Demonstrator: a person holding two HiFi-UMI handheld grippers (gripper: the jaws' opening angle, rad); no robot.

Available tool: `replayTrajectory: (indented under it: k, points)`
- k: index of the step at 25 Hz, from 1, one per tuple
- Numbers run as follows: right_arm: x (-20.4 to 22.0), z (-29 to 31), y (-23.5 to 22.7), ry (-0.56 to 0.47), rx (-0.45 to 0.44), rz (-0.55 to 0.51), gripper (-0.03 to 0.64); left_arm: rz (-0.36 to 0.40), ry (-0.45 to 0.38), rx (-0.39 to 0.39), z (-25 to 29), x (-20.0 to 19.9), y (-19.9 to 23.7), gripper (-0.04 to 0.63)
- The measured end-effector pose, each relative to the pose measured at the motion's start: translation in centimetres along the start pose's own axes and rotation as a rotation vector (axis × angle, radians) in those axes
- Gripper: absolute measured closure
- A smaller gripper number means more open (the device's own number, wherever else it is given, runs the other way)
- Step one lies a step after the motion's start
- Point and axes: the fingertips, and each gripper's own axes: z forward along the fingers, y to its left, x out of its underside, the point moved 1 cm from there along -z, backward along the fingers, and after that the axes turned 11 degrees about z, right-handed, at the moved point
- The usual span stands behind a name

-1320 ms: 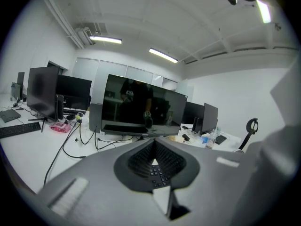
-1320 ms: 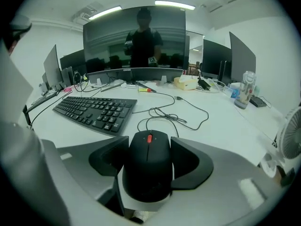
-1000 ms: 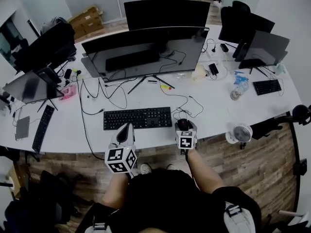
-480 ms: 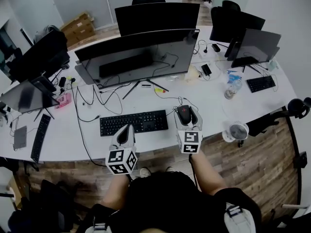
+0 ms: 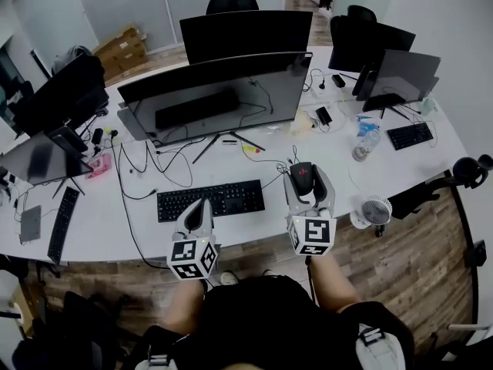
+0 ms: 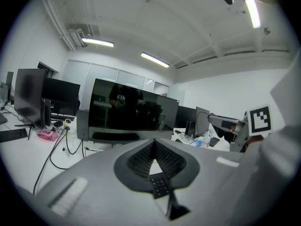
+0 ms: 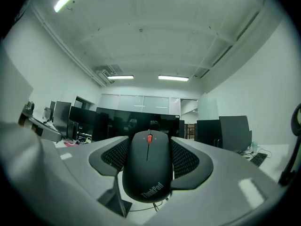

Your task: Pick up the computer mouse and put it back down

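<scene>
A black computer mouse (image 5: 302, 173) with a red scroll wheel is held clear of the white desk (image 5: 146, 230), between the fingers of my right gripper (image 5: 306, 169). In the right gripper view the mouse (image 7: 149, 168) fills the space between the ribbed pads (image 7: 188, 160), which press on both its sides, and the gripper (image 7: 149, 140) points level across the office. Its thin cable (image 5: 271, 163) trails over the desk. My left gripper (image 5: 200, 206) hovers at the desk's front edge by the black keyboard (image 5: 210, 200), with its jaws (image 6: 154, 142) together and nothing in them.
A wide curved monitor (image 5: 216, 95) stands behind the keyboard, with loose cables around its foot. A small white fan (image 5: 375, 210) sits at the desk's right front edge and a water bottle (image 5: 367, 142) further back. More monitors and keyboards line the left and right sides.
The right gripper has risen well above the desk with the mouse in it and tipped up to point level. The left gripper has stayed almost where it was.
</scene>
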Motion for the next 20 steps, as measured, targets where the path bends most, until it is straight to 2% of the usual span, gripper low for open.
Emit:
replayTrajectory:
  k: [6, 10, 20]
  points:
    - [0.1, -0.2, -0.6, 0.001, 0.011, 0.009, 0.341, 0.000, 0.004, 0.003, 0.2, 0.1, -0.3, 0.541]
    - [1.7, 0.3, -1.2, 0.029, 0.022, 0.033, 0.339, 0.002, 0.011, -0.001, 0.2, 0.3, -0.3, 0.541]
    - [13.1, 2.0, -1.7, 0.256, 0.029, 0.049, 0.339, 0.005, 0.031, -0.045, -0.7, 0.9, 1.0, 0.541]
